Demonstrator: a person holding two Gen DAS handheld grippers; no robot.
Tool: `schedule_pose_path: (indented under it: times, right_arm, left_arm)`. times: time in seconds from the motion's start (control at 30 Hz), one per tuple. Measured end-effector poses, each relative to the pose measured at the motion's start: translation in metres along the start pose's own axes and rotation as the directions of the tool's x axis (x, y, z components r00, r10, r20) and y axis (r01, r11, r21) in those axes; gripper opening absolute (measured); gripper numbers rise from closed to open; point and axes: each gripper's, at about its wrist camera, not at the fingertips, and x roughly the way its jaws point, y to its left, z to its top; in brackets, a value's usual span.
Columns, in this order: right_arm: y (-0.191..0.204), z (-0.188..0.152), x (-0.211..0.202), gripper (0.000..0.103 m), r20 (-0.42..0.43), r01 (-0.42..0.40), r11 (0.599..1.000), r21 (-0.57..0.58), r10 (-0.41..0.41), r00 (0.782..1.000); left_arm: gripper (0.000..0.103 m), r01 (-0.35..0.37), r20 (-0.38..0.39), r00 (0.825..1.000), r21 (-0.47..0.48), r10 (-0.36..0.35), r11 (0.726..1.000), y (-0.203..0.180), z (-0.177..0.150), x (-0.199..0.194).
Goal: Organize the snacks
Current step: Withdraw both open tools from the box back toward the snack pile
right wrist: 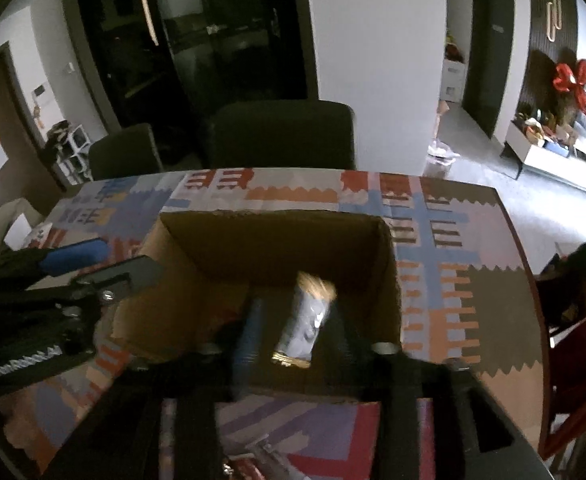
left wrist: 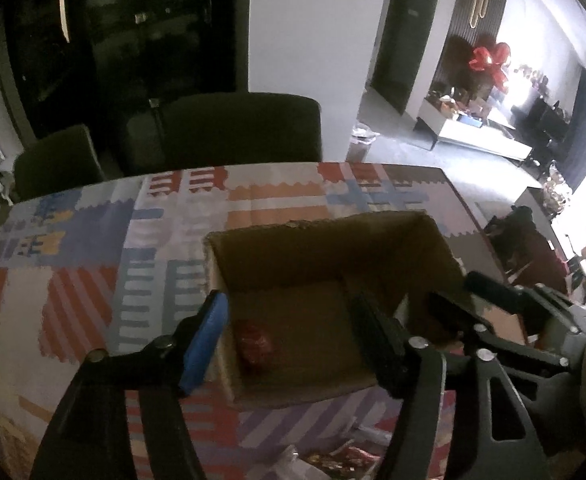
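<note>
An open cardboard box (left wrist: pixel 333 240) (right wrist: pixel 277 236) stands on the patterned table. In the left wrist view a red snack packet (left wrist: pixel 257 344) lies on the box floor by the left wall. My left gripper (left wrist: pixel 293 340) hangs over it, open, with nothing between its fingers. It also shows at the left of the right wrist view (right wrist: pixel 105 266). My right gripper (right wrist: pixel 297 336) is over the box's near side with its jaws apart. A grey-blue packet with gold ends (right wrist: pixel 307 316), blurred, sits between them and clear of the left finger. In the left wrist view the right gripper (left wrist: pixel 489 304) is over the box's right side.
A patchwork cloth (left wrist: pixel 93 260) covers the table. Two dark chairs (left wrist: pixel 237 128) (left wrist: pixel 57 160) stand at its far side. Loose snack wrappers (left wrist: pixel 333 460) lie near the table's front edge. A reddish chair (right wrist: pixel 573 340) is close on the right.
</note>
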Motion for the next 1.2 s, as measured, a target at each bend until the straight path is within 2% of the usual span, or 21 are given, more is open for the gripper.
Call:
schedule_pose_path:
  times: [0.1, 0.23, 0.5, 0.9, 1.2]
  right_arm:
    - [0.001, -0.005, -0.006, 0.047, 0.004, 0.015, 1.000, -0.018, -0.015, 1.000]
    - [0.002, -0.012, -0.019, 0.055, 0.017, 0.028, 0.999, -0.024, -0.027, 0.999]
    - [0.003, -0.031, -0.058, 0.055, 0.059, 0.020, 1.000, -0.015, -0.019, 0.998]
    - [0.016, -0.068, -0.104, 0.055, 0.098, -0.056, 0.998, -0.027, 0.059, 0.993]
    - [0.020, -0.106, -0.119, 0.055, 0.091, -0.072, 0.996, -0.046, 0.076, 0.993]
  left_arm:
    - [0.075, -0.039, 0.028, 0.999, 0.025, 0.038, 0.999, 0.000, -0.008, -0.010]
    - [0.075, -0.059, 0.056, 0.997, 0.026, 0.058, 0.998, 0.002, -0.021, -0.023]
    - [0.077, -0.087, 0.129, 0.988, 0.037, 0.082, 0.995, -0.003, -0.045, -0.066]
    - [0.082, -0.040, 0.202, 0.979, 0.035, 0.032, 0.999, -0.015, -0.090, -0.120]
    - [0.083, -0.040, 0.228, 0.973, 0.029, 0.033, 0.999, -0.023, -0.132, -0.133]
